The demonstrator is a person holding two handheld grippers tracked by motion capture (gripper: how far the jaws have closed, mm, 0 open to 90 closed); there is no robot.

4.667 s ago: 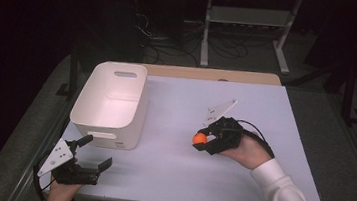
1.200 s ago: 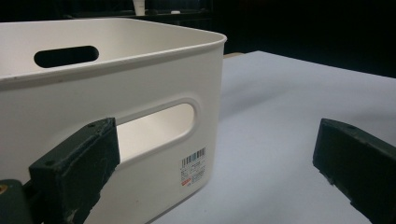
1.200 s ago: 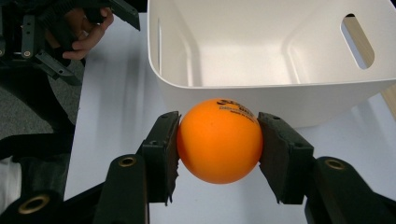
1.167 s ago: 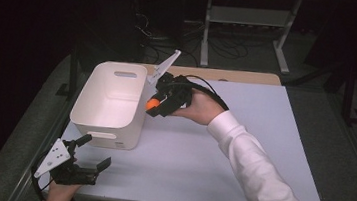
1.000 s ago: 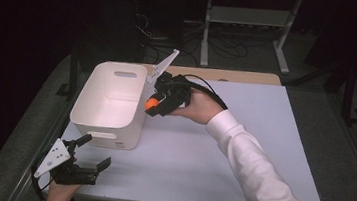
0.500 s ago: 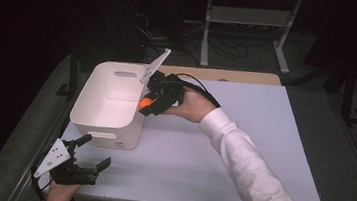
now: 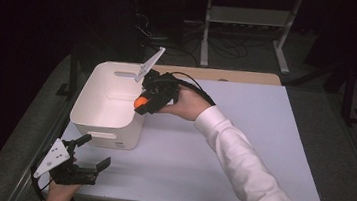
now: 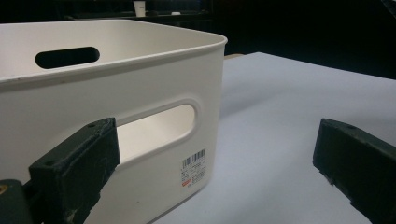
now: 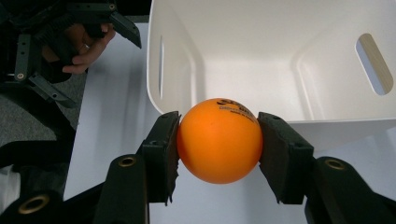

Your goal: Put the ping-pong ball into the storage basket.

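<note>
Ball at the bin's rim

My right hand-held gripper [image 9: 218, 140] grips the ball [image 9: 219, 140] just at the bin's [image 7: 106, 118] right rim; released here, it could clip the wall and roll off the worktop [image 7: 263, 139].

Orange ball [image 9: 219, 140] with dark printed lettering at its 12 o'clock, black fingers [image 9: 161, 156], cream-white bin [image 7: 108, 103] bearing a black barcode label with red mark, pale lavender-grey tabletop [image 7: 241, 152], white sleeve [image 7: 245, 163].
</note>
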